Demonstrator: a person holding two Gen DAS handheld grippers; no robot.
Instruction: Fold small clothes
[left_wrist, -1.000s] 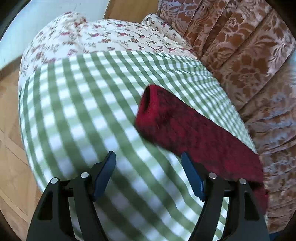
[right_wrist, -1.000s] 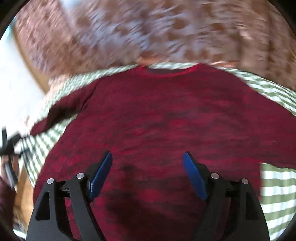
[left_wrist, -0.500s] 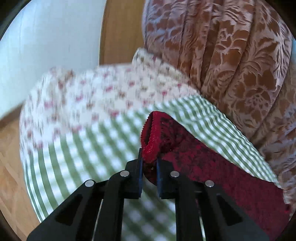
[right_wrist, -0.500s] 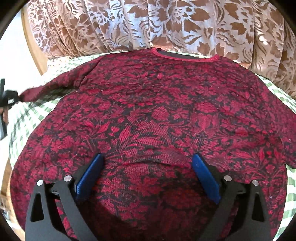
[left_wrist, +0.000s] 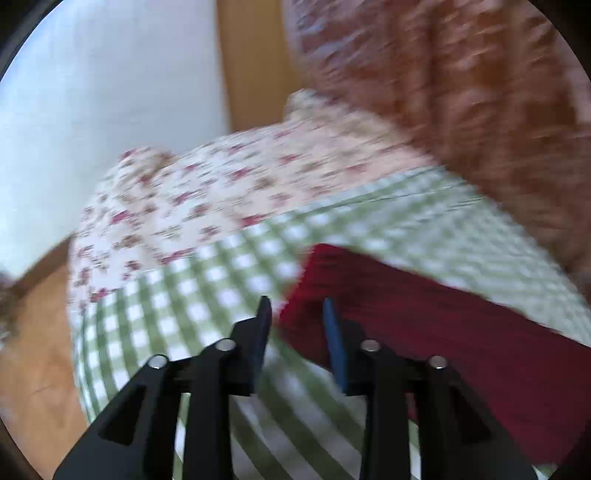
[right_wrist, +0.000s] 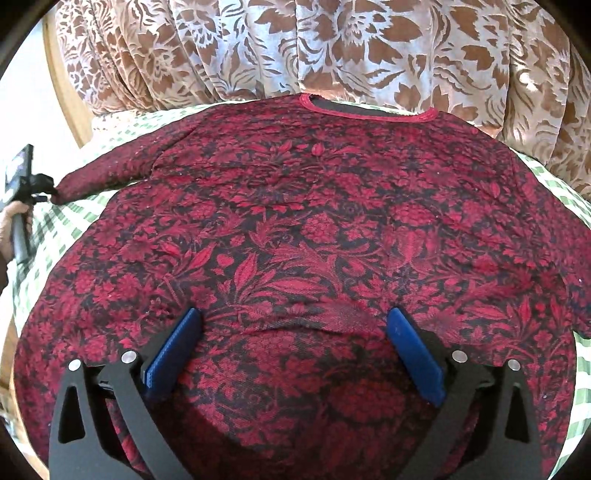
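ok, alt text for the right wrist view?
A red floral sweater lies spread flat on a green checked cloth, neckline toward a brown patterned curtain. The open right tool sits over its lower middle. At far left, the left tool meets the sleeve cuff.

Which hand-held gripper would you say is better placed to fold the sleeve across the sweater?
Left: the left hand-held gripper is at the sleeve cuff, while the right hand-held gripper hovers open over the sweater body.
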